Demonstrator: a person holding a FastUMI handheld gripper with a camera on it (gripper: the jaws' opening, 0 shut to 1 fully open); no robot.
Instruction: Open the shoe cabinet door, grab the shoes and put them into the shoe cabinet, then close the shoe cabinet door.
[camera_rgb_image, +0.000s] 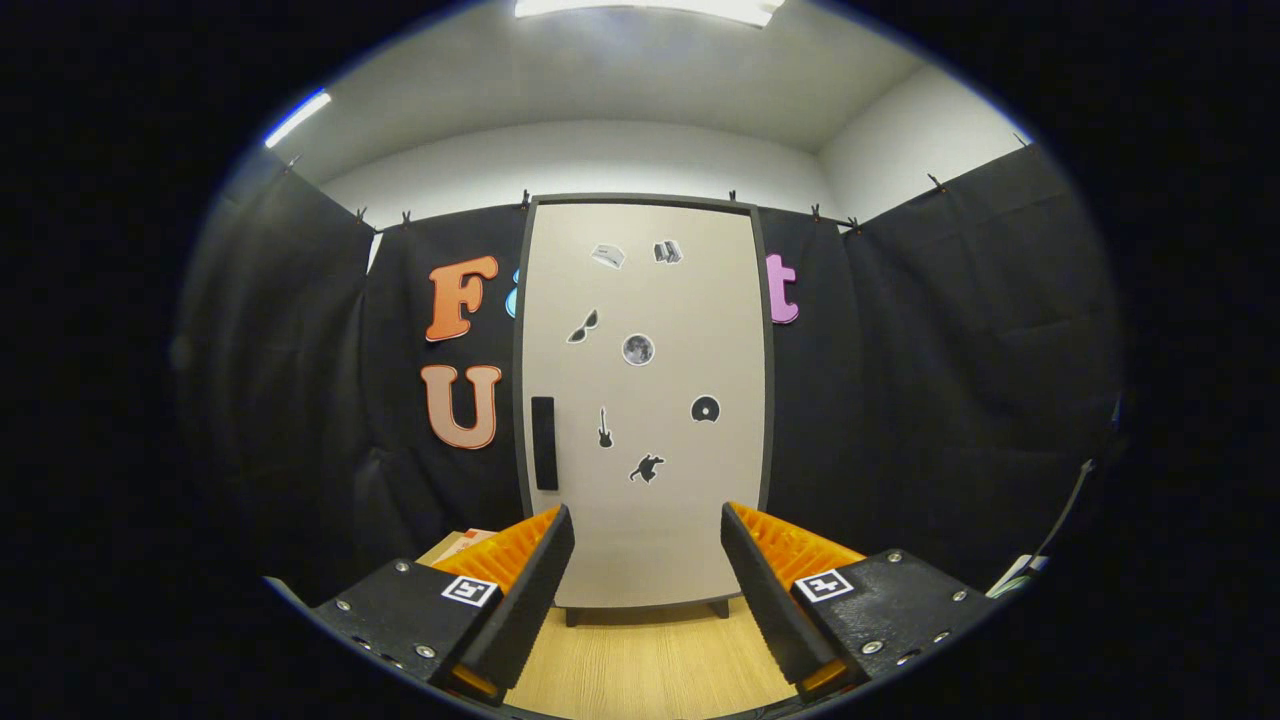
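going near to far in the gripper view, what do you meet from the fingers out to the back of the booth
open gripper, nothing between its fingers → bare wooden floor → shoe cabinet on short feet, its door closed, with a dark handle and small stickers → black cloth wall behind it

We are looking at a booth wall (900, 400) of black cloth, which is hanging from small clips (936, 183) along its top edge. Above the cloth, a plain white room wall (600, 160) is meeting a white ceiling (620, 70) in a soft curve. Two ceiling lights (650, 8) are shining, one overhead and one off to the side. Below, we are seeing a light wood-grain floor (650, 660), which is running back to the foot of the cloth.
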